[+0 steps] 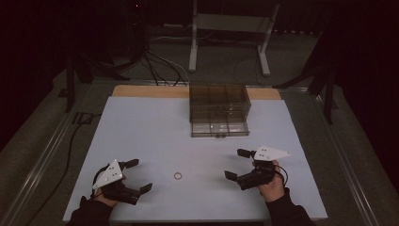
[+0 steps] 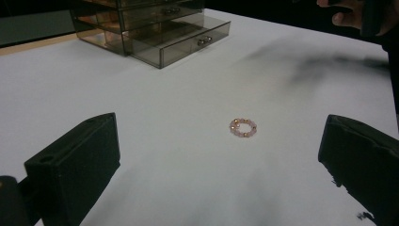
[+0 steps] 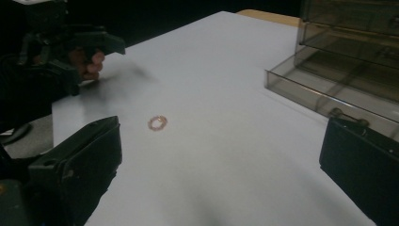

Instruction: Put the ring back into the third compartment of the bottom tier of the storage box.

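Item: small pink beaded ring-shaped bracelet (image 2: 243, 127), flat on the white desk (image 1: 141, 127) between the released left gripper (image 1: 136, 176) and released right gripper (image 1: 237, 164), before a smoky translucent drawer organiser (image 1: 219, 109); likely pickup: descend low, jaws straddling beads.

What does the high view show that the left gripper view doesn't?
High view only: both grippers whole, left gripper and right gripper, each open in a hand near the table's front edge; the full white table; and the floor beyond it with a metal stand and cables.

Left gripper view only: the bracelet's separate pink and gold beads, and two small knobs on the bottom drawer.

Both: the bracelet lying loose on the table between the grippers, and the clear drawer box with its bottom drawer pulled out.
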A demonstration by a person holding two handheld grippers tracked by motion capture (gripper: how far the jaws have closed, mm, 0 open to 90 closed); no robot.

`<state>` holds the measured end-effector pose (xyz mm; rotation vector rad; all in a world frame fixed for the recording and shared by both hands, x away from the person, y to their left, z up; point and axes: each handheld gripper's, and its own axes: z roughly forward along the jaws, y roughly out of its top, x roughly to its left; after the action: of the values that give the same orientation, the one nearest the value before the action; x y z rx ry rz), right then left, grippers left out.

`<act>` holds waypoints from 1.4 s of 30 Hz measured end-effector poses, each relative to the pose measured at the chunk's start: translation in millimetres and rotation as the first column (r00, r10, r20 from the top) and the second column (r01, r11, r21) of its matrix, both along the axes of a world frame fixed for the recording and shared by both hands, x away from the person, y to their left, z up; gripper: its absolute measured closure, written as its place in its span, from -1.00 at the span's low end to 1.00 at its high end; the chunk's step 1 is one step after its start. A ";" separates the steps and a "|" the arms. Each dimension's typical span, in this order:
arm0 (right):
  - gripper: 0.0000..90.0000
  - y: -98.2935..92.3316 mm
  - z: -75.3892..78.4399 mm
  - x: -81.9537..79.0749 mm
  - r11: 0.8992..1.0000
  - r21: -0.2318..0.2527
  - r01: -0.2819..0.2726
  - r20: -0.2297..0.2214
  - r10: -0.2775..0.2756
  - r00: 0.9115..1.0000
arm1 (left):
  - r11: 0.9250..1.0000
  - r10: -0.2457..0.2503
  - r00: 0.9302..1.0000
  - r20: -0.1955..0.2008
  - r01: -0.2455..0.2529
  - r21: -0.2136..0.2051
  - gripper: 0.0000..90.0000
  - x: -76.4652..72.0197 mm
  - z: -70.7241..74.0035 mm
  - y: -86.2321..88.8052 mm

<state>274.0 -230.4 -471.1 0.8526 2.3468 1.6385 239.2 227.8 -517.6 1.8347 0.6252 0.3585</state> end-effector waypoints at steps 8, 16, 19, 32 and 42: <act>-1.00 25.3 0.5 3.3 0.998 0.001 -0.063 -0.012 0.063 0.998 | 1.000 -0.004 1.000 0.003 0.004 -0.001 -0.99 -0.7 0.4 -0.7; -1.00 51.3 2.7 6.3 0.994 0.019 -0.111 -0.021 0.111 0.994 | 1.000 -0.008 1.000 0.007 0.008 -0.003 -0.99 -1.5 1.0 -1.5; -1.00 60.3 3.0 7.8 0.992 0.023 -0.128 -0.028 0.128 0.991 | 1.000 -0.010 1.000 0.005 0.010 0.002 -0.99 -1.2 0.4 -1.6; -0.93 94.9 2.7 13.1 0.983 -0.009 -0.184 -0.026 0.183 0.983 | 1.000 -0.015 1.000 0.009 0.015 -0.001 -0.99 -2.0 0.7 -3.0; -0.93 117.6 -6.7 21.9 0.977 -0.045 -0.206 -0.055 0.204 0.977 | 1.000 -0.018 1.000 0.009 0.018 0.002 -0.99 -2.2 0.4 -2.3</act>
<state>295.9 -112.8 -477.8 0.6681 2.5747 1.6405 237.0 225.5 -517.1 1.8387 0.6019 0.3561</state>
